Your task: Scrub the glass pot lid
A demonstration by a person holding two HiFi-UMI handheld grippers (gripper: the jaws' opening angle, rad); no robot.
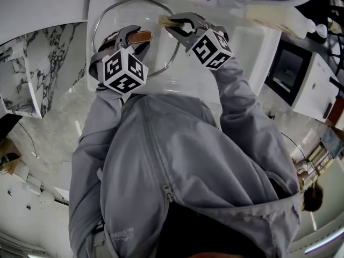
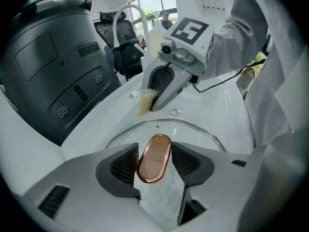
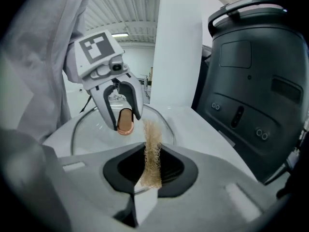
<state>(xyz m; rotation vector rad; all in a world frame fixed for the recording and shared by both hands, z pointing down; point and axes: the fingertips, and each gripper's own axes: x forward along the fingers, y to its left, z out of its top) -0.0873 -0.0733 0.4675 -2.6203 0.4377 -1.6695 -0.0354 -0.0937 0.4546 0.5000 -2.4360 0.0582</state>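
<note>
I counted two grippers and one of everything they held. My left gripper (image 2: 154,159) was clenched on the single copper-coloured oval handle (image 2: 154,158) of the one glass pot lid (image 2: 195,131), a ribbed pad pressed to each side of it. The lid lay on the white counter (image 2: 215,108) with its handle up, directly in front of me and under both tools.

My right gripper (image 3: 152,164) was squeezed on one tan, fibrous scrubber (image 3: 153,146), which stuck out past the jaw tips in a thin strip. From the head view that scrubber (image 1: 165,20) sat at the lid's rim (image 1: 115,14), on the side away from my body. I couldn't tell whether it pressed on the glass or on the counter just beside it.

The two grippers faced each other closely across the lid. The right gripper view showed the left gripper (image 3: 123,116) with the handle (image 3: 125,121) in its jaws. The left gripper view showed the right gripper (image 2: 150,98) with the scrubber (image 2: 144,101).

Two marker cubes showed from above, one on each tool (image 1: 123,71) (image 1: 213,48). One dark grey appliance (image 3: 256,81) stood on the counter beside the lid.
</note>
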